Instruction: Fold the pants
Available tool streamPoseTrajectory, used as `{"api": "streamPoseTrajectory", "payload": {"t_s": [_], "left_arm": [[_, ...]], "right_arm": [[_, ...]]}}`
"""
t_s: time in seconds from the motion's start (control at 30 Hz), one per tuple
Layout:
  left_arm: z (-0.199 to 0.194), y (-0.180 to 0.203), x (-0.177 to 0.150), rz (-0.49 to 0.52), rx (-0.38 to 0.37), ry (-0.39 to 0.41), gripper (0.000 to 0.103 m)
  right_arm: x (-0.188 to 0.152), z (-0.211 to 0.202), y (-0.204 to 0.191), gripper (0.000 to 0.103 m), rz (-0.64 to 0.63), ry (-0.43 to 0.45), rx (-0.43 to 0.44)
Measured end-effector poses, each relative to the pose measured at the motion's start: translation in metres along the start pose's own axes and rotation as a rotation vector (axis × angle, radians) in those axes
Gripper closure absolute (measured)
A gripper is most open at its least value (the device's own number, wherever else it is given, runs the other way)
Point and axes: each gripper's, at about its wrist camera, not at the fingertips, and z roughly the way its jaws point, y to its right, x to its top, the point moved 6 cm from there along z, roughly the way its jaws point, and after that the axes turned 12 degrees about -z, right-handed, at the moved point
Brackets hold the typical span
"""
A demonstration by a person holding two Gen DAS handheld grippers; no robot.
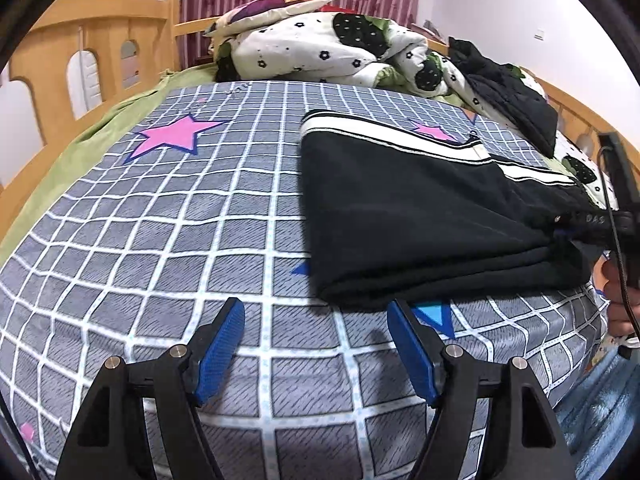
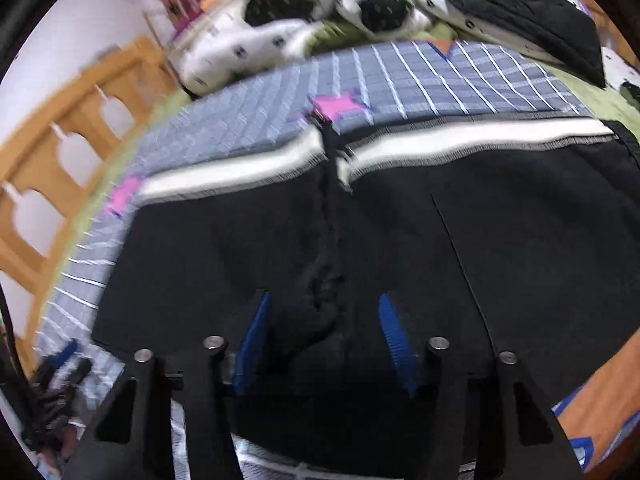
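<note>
Black pants [image 1: 420, 216] with a white side stripe lie folded on the grey checked sheet [image 1: 180, 220] of a bed. My left gripper [image 1: 316, 306] is open just above the sheet at the pants' near folded edge; its right fingertip [image 1: 400, 312] is at that edge and nothing lies between the pads. In the blurred right wrist view the pants [image 2: 520, 240] fill the frame. My right gripper [image 2: 324, 298] hovers low over them, jaws apart, with a raised ridge of black cloth [image 2: 320, 312] between the pads, which do not press on it. The right gripper's body [image 1: 618, 200] shows at the pants' right end.
A rumpled white quilt with black flowers [image 1: 320, 52] and a pillow [image 1: 276, 6] are piled at the bed's head. Another black garment [image 1: 508, 96] lies at the back right. A wooden rail [image 1: 80, 48] runs along the left side, and a hand [image 1: 616, 300] is at the right.
</note>
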Motion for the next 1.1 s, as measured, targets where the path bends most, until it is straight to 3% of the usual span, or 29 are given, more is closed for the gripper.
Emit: {"api": "streamPoseTrajectory", "payload": {"t_s": [0.17,0.23,0.33,0.43,0.47,0.5,0.53,0.57,0.6,0.7,0.77,0.83,0.9,1.0,1.1], "left_arm": [[0.024,0.011,0.002,0.095,0.108,-0.006,0.031],[0.022,0.012,0.002,0.088,0.104,0.020,0.031],[0.022,0.017,0.011,0.033,0.033,0.042,0.031],[0.028,0.016,0.018,-0.001,0.030,0.042,0.032],[0.032,0.013,0.018,-0.010,0.041,0.044,0.046],[0.036,0.010,0.016,-0.011,0.060,0.034,0.069],[0.040,0.007,0.013,-0.014,0.040,0.004,0.074],[0.039,0.006,0.010,-0.029,-0.009,0.000,0.086],[0.033,0.004,0.011,-0.037,-0.017,0.018,0.088],[0.011,0.002,0.015,-0.045,-0.056,0.088,0.089],[0.020,-0.002,0.011,-0.049,-0.052,0.042,0.089],[0.035,-0.010,0.002,-0.069,-0.046,-0.017,0.088],[0.030,-0.012,-0.002,-0.069,-0.057,0.002,0.085],[0.017,-0.013,-0.006,-0.048,-0.046,-0.002,0.083],[-0.001,-0.018,-0.010,-0.020,-0.029,0.015,0.078]], "right_arm": [[-0.013,0.003,0.008,0.058,0.030,-0.005,0.024],[-0.016,0.001,0.008,0.058,0.032,0.000,0.030],[-0.018,0.003,0.007,0.057,0.039,-0.004,0.040],[-0.016,0.014,0.004,0.056,0.053,-0.006,0.059],[-0.016,0.016,0.003,0.056,0.052,-0.003,0.059],[-0.015,0.017,0.001,0.057,0.045,0.000,0.053],[-0.014,0.017,-0.001,0.062,0.036,-0.002,0.051],[-0.014,0.017,-0.003,0.065,0.027,-0.003,0.052],[-0.014,0.016,-0.004,0.073,0.019,-0.002,0.050],[-0.013,-0.004,-0.004,0.081,0.021,0.049,0.104],[-0.014,-0.025,0.000,0.082,0.050,0.123,0.155],[-0.023,-0.021,0.003,0.081,0.059,0.097,0.134],[-0.035,0.000,0.003,0.080,0.047,0.029,0.108],[-0.033,-0.004,-0.006,0.077,-0.043,0.039,0.055],[-0.029,-0.025,-0.003,0.074,-0.053,0.079,0.041]]}}
